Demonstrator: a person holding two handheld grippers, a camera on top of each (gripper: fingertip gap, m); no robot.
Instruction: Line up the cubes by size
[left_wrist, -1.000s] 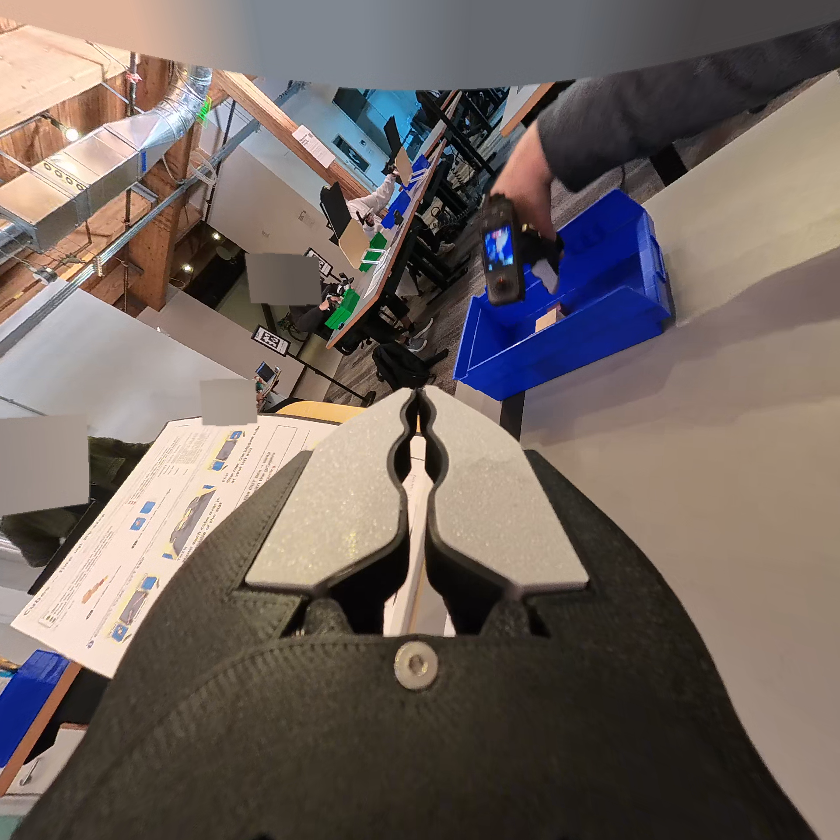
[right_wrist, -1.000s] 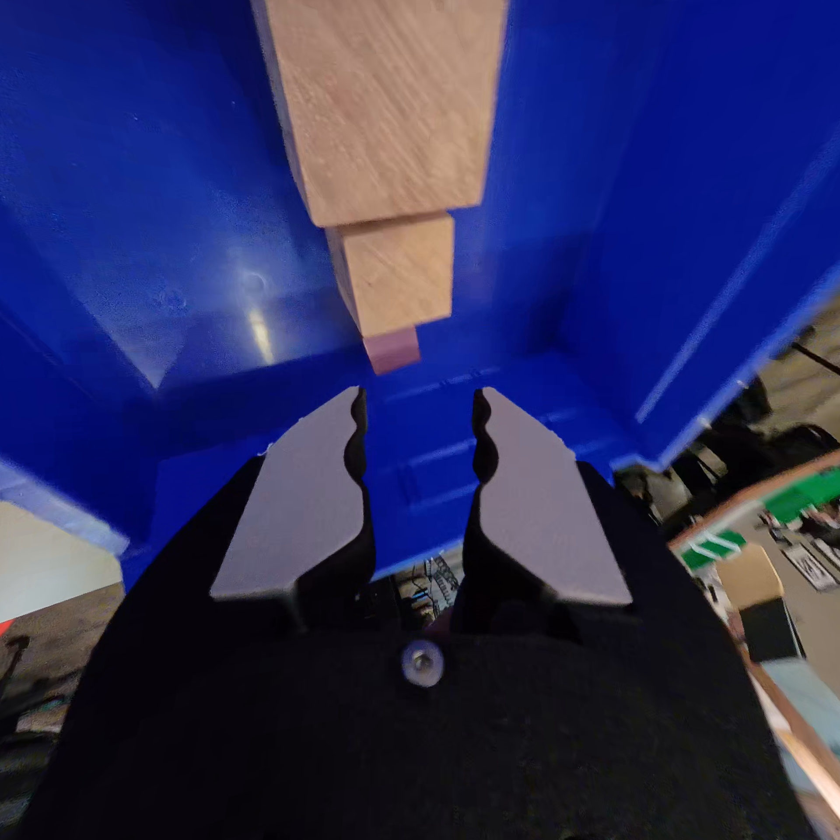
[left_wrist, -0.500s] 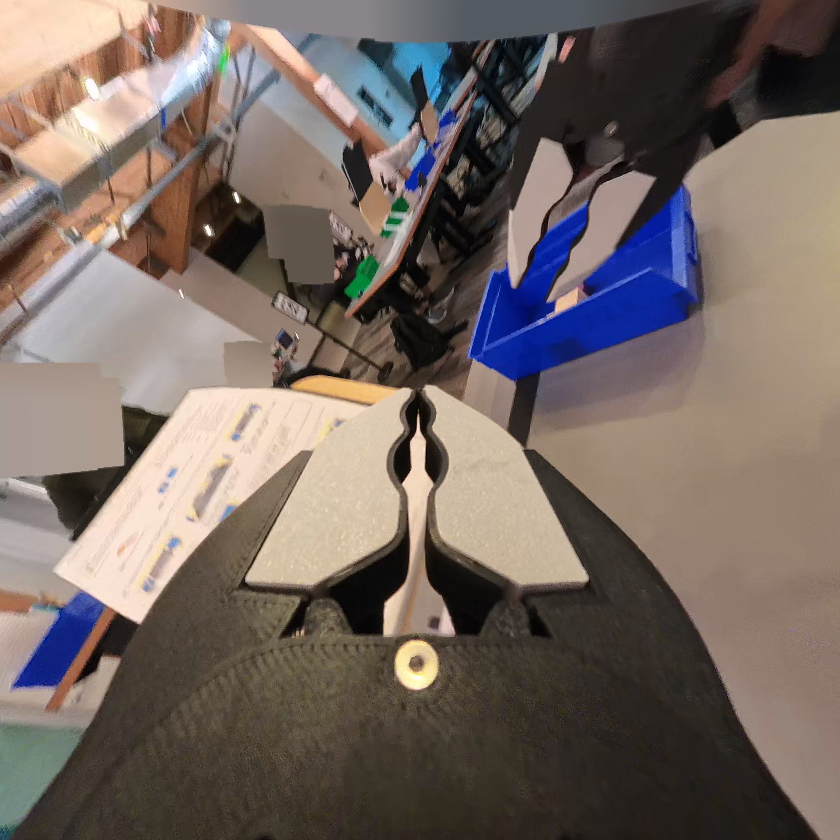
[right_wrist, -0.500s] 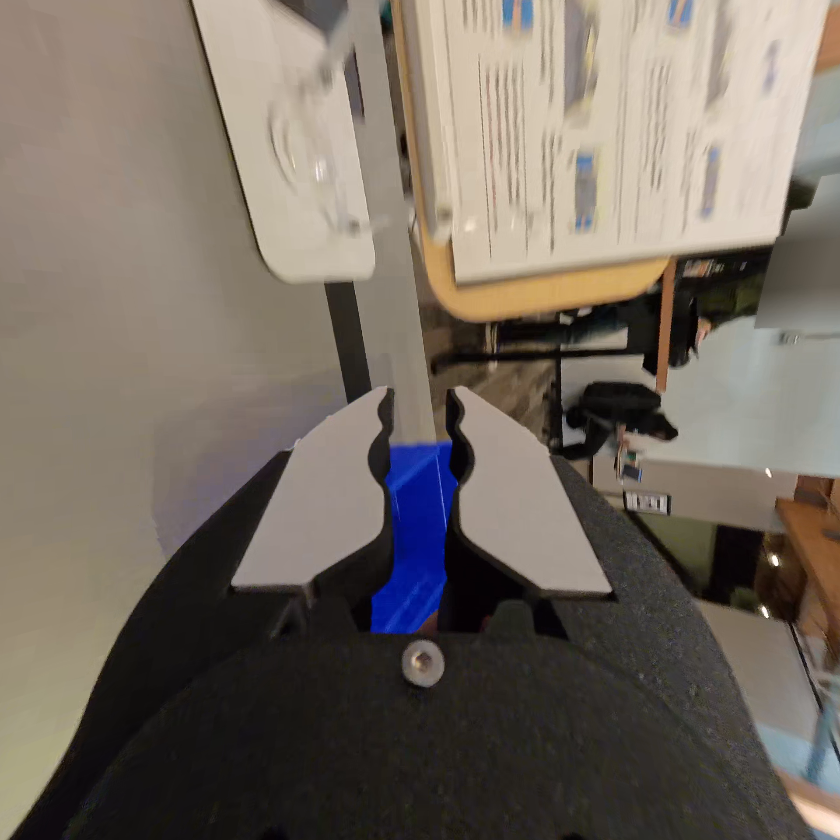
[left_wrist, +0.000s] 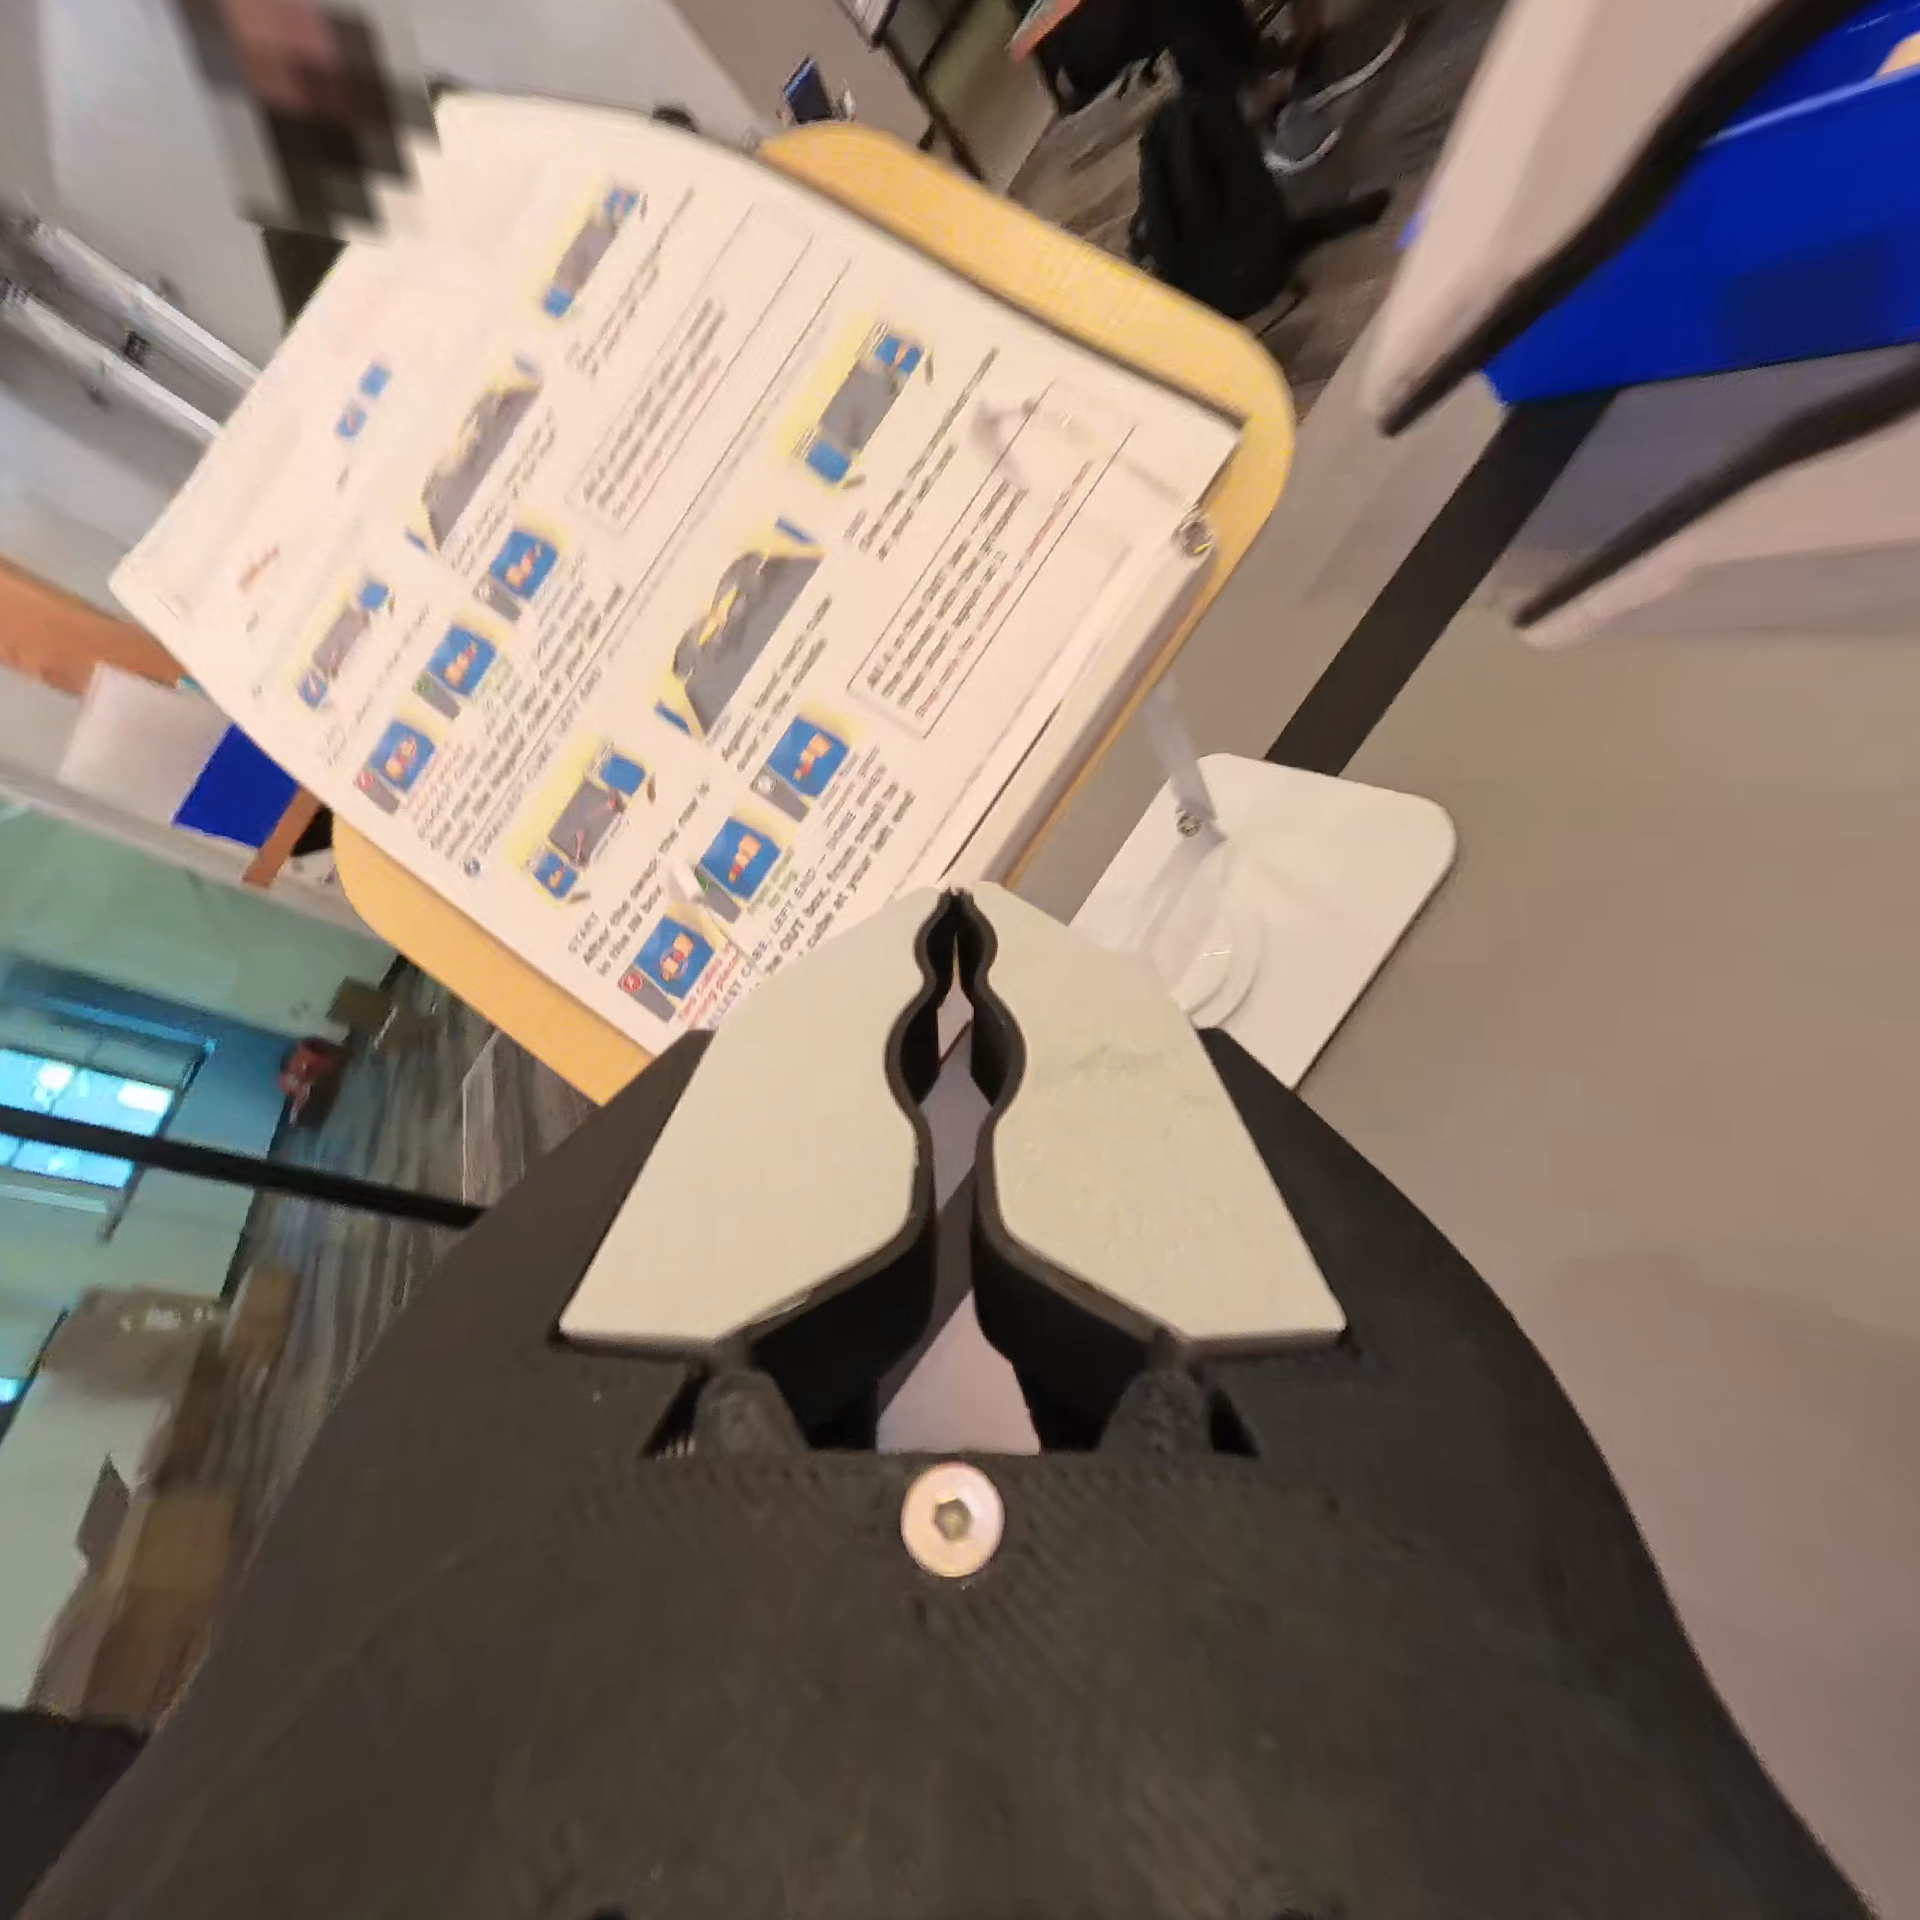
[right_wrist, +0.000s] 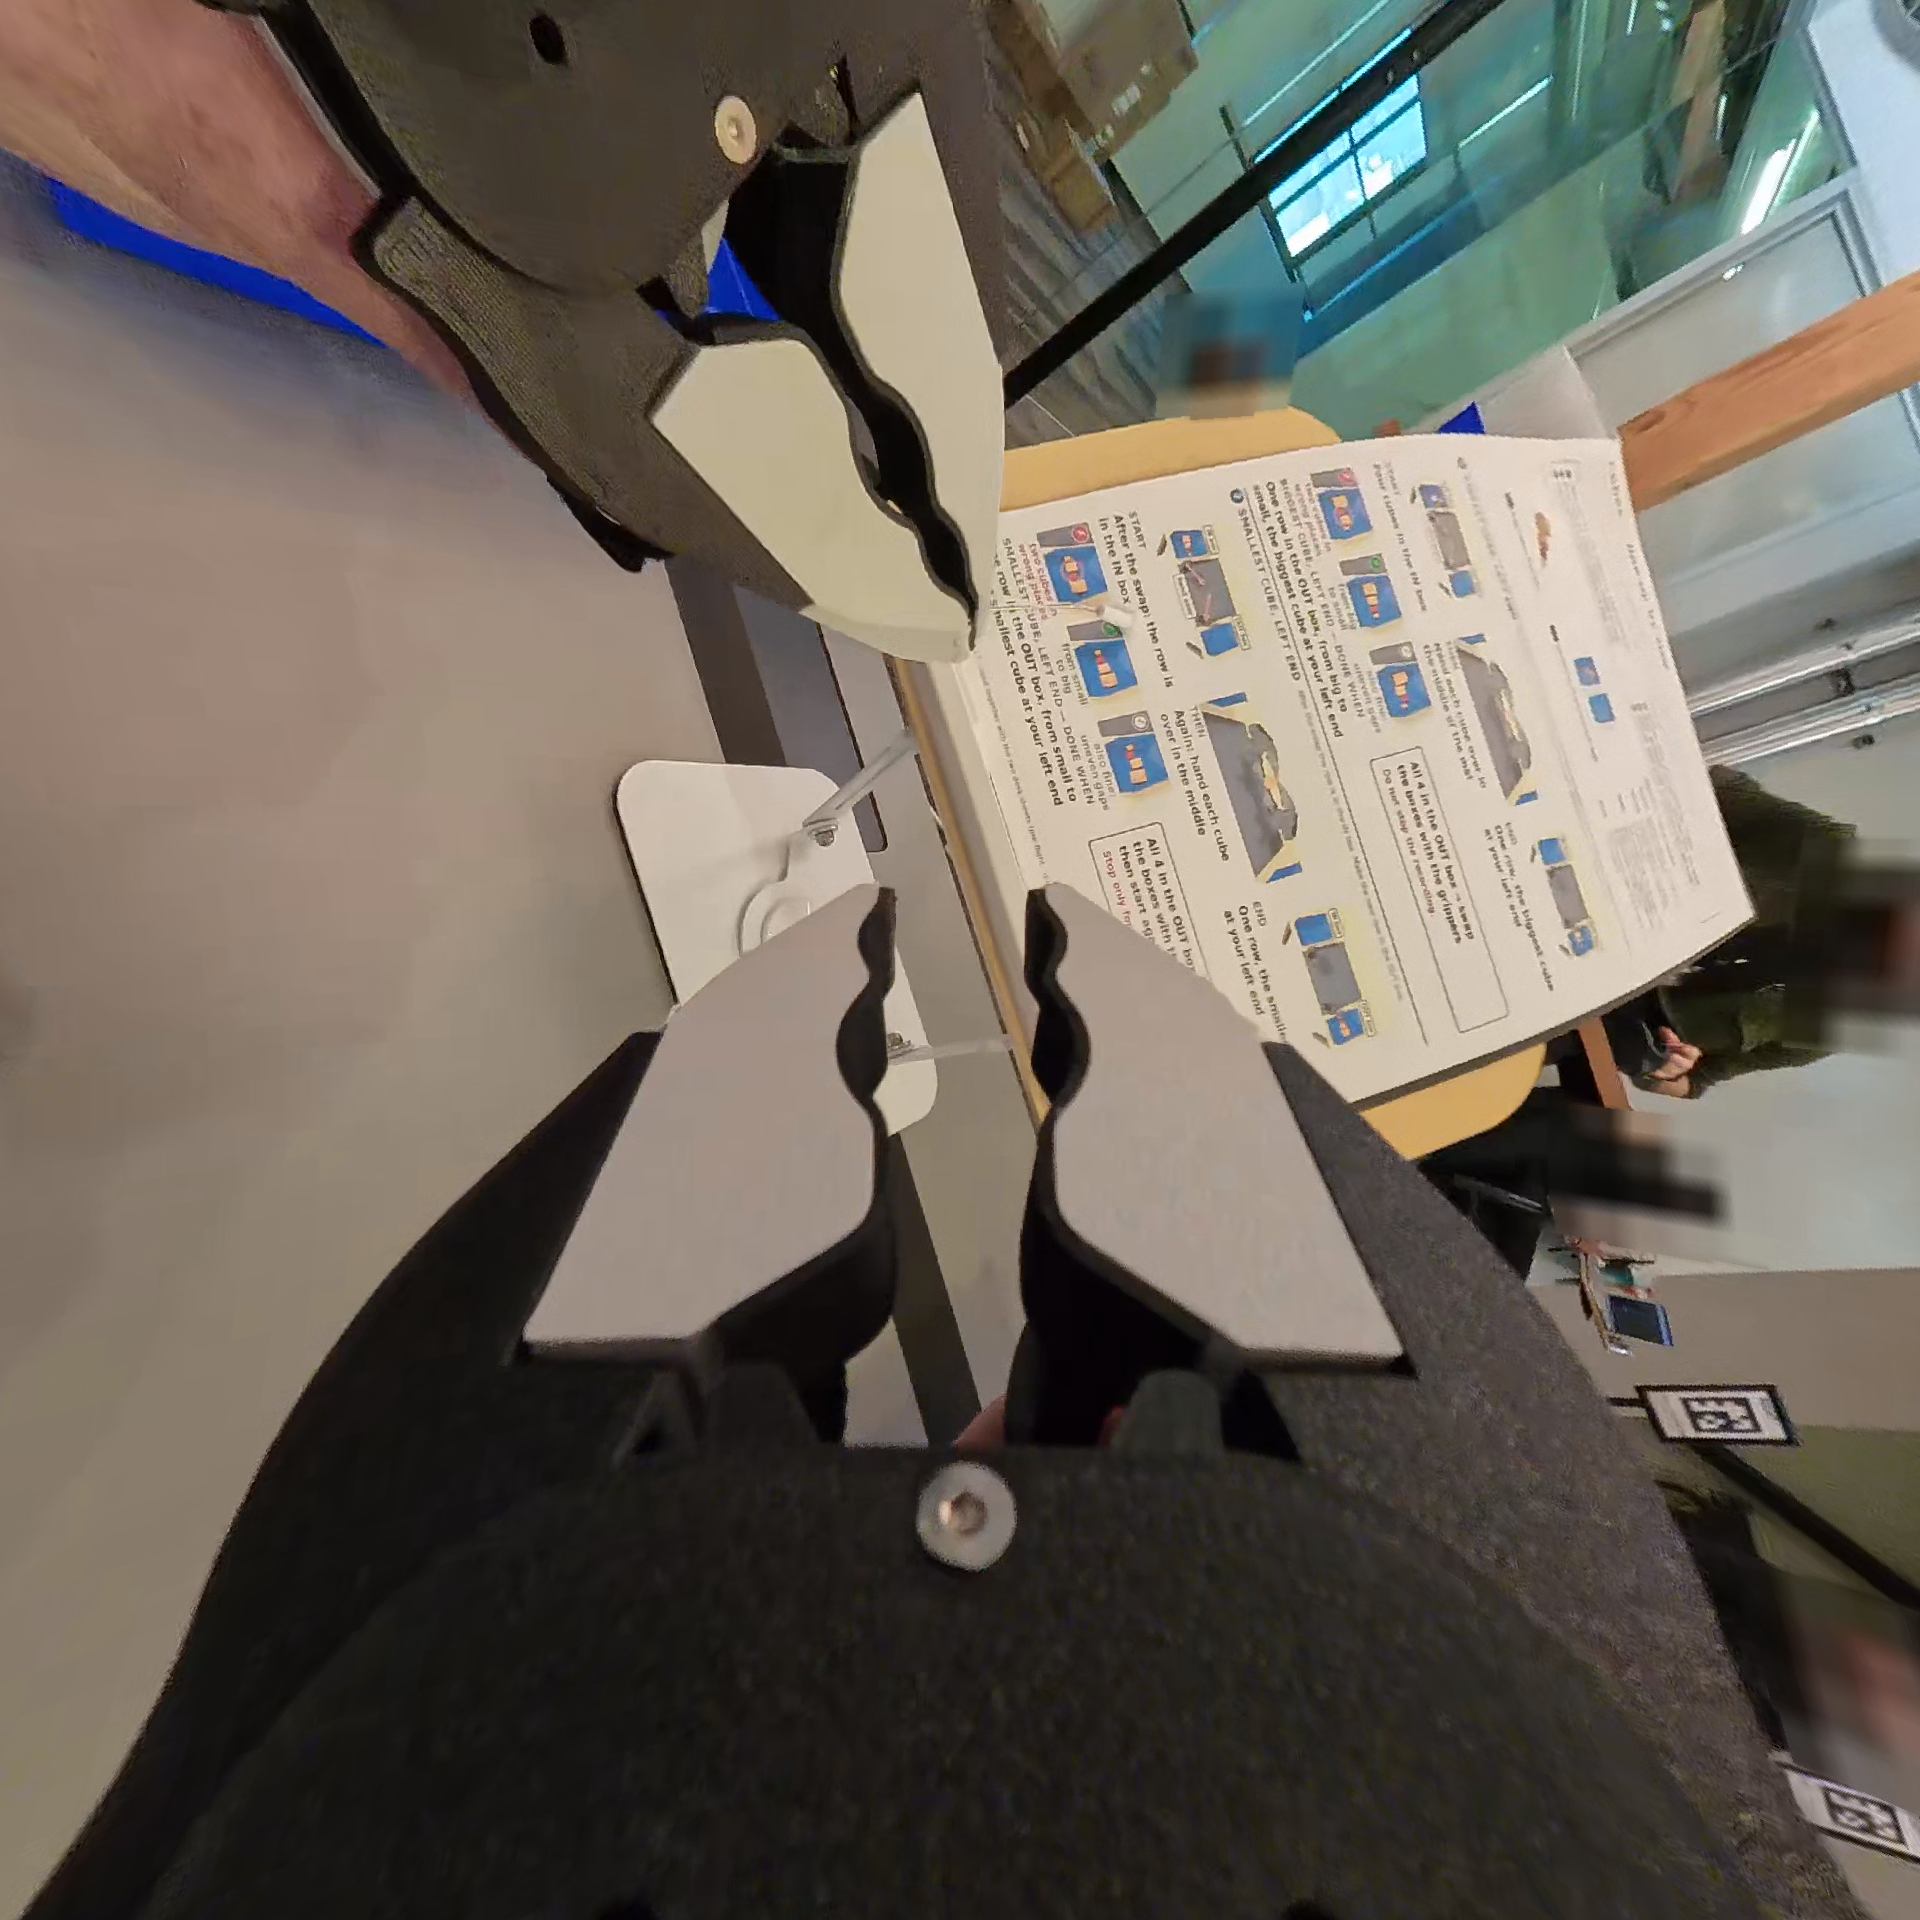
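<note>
Cubes cannot be made out in either view; only a strip of the blue bin shows at the upper right of the left wrist view, resting on the grey bench, and what lies inside it is hidden.

The left gripper sits at the centre of its own view with its grey fingers closed tip to tip, nothing between them. In the right wrist view it appears again at the upper left, tilted and pointing towards the instruction sheet, with its tips together there too.

The right gripper stands at the centre of its view with a narrow gap between its fingertips, and no object lies in that gap. In the left wrist view its fingers enter blurred at the upper right edge.

Ahead of both grippers, the printed sheet is fixed to a rounded wooden board, which is carried on a white stand base lying flat on the bench. A dark seam runs across the bench past the base.
</note>
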